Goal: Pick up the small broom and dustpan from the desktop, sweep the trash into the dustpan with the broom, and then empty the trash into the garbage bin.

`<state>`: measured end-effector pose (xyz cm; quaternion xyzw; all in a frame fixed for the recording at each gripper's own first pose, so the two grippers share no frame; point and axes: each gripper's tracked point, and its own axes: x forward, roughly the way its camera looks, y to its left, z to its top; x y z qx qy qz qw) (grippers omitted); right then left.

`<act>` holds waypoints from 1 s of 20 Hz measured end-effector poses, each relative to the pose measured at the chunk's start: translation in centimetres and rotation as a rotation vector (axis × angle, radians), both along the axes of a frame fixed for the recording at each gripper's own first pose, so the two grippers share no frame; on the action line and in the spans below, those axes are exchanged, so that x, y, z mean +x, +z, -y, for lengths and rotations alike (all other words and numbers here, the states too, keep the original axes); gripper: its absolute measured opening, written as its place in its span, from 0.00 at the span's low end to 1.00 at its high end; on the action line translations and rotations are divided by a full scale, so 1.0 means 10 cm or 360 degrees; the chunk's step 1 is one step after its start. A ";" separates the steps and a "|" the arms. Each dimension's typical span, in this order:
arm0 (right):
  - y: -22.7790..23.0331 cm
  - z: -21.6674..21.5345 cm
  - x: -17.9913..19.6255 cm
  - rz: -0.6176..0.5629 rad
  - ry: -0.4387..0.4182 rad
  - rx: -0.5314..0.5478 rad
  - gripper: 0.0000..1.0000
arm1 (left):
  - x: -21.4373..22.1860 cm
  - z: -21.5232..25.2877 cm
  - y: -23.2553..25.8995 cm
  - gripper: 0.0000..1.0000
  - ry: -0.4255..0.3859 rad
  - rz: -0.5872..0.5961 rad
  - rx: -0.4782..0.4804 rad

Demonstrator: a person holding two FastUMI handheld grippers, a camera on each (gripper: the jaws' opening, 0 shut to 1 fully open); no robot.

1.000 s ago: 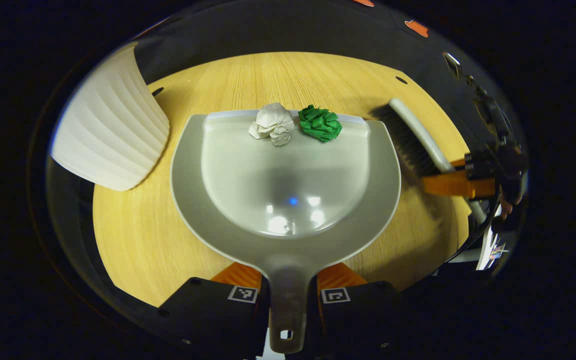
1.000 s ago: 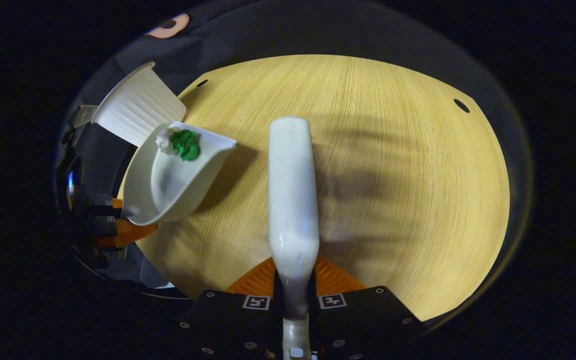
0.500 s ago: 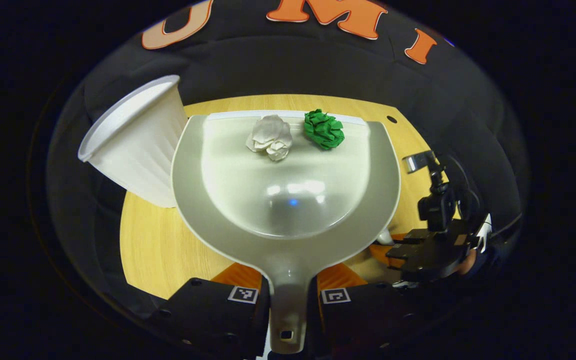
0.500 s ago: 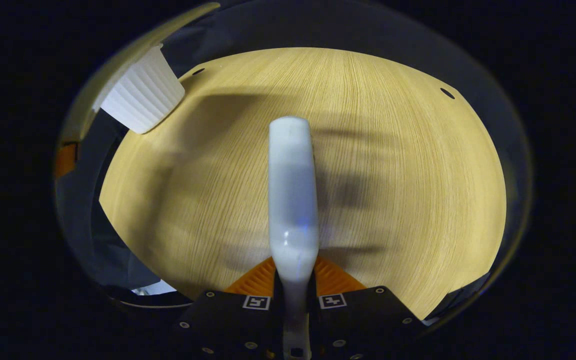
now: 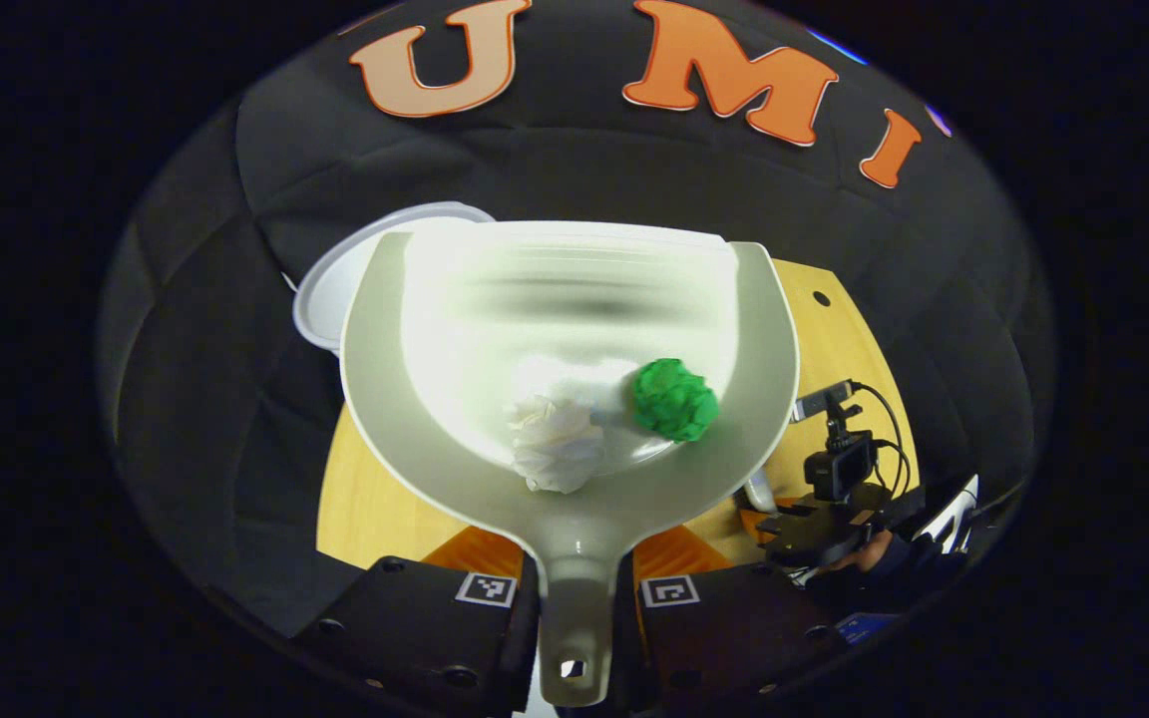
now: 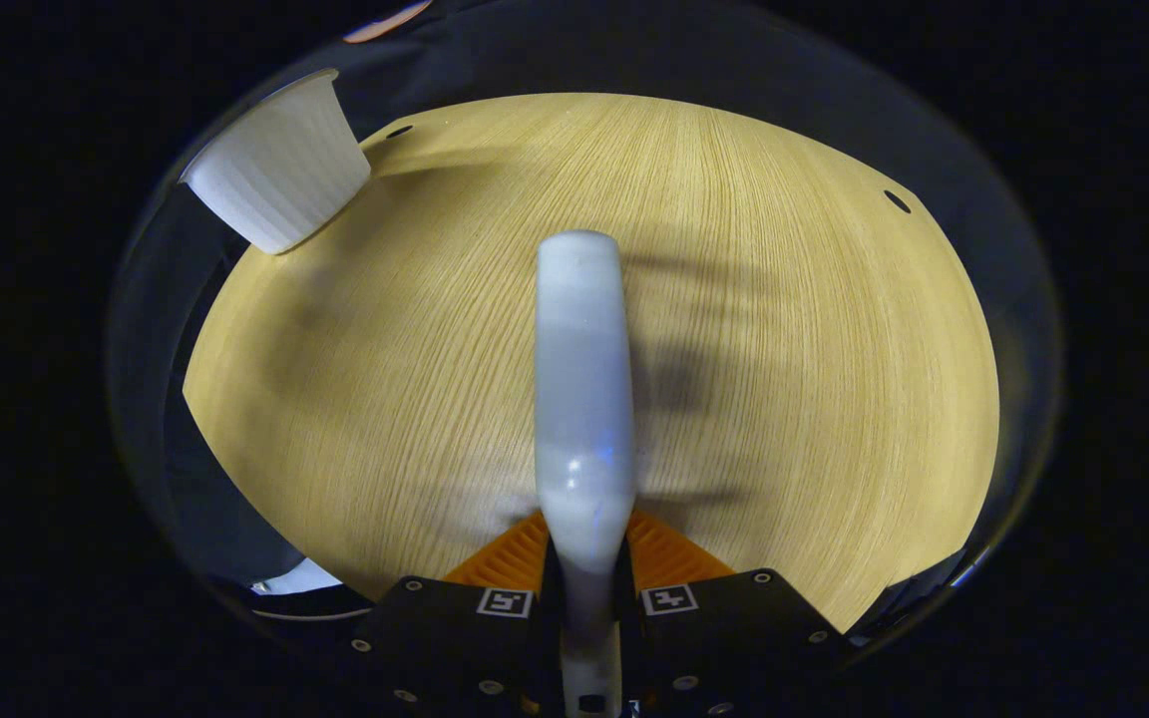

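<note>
In the left gripper view my left gripper (image 5: pixel 574 578) is shut on the handle of the pale grey dustpan (image 5: pixel 764 329), held up off the table and tipped back. A white paper wad (image 5: pixel 557 457) and a green paper wad (image 5: pixel 675 400) lie deep in the pan near the handle. The white garbage bin (image 5: pixel 327 291) shows its rim just behind the pan's left edge. In the right gripper view my right gripper (image 6: pixel 582 573) is shut on the white broom (image 6: pixel 581 389), whose back points away over the wooden table (image 6: pixel 784 299); the ribbed bin (image 6: pixel 280 179) stands at the far left.
The right gripper with its camera and a hand (image 5: pixel 839 499) appears low at the right of the left gripper view. The table (image 5: pixel 365 499) has small round holes (image 6: pixel 898 201) near its far edge. Black cloth wall rises behind the bin.
The dustpan has risen and tipped back; both wads slid from its front lip down toward the handle. The bin now sits partly behind the pan. The broom stayed nearly still.
</note>
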<state>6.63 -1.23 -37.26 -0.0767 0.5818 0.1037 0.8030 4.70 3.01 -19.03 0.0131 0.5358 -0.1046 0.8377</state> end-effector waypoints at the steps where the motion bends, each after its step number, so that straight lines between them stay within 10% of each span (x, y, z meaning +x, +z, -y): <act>1: 0.00 0.00 0.00 -0.0006 0.0003 0.0006 0.26 | 0.04 -0.15 0.08 0.31 0.0024 0.0003 0.0034; 4: 0.01 -0.03 -0.03 -0.0028 0.0019 0.0030 0.23 | 0.28 -0.62 0.29 0.31 0.0084 0.0043 0.0113; 8: 0.03 -0.05 -0.03 -0.0020 0.0044 0.0039 0.50 | 0.65 -1.16 0.27 0.31 0.0121 0.0047 0.0235; 20: 0.10 0.11 0.04 -0.0009 -0.0040 -0.0021 0.90 | 0.93 -2.20 -0.09 0.31 -0.0220 -0.0132 0.0781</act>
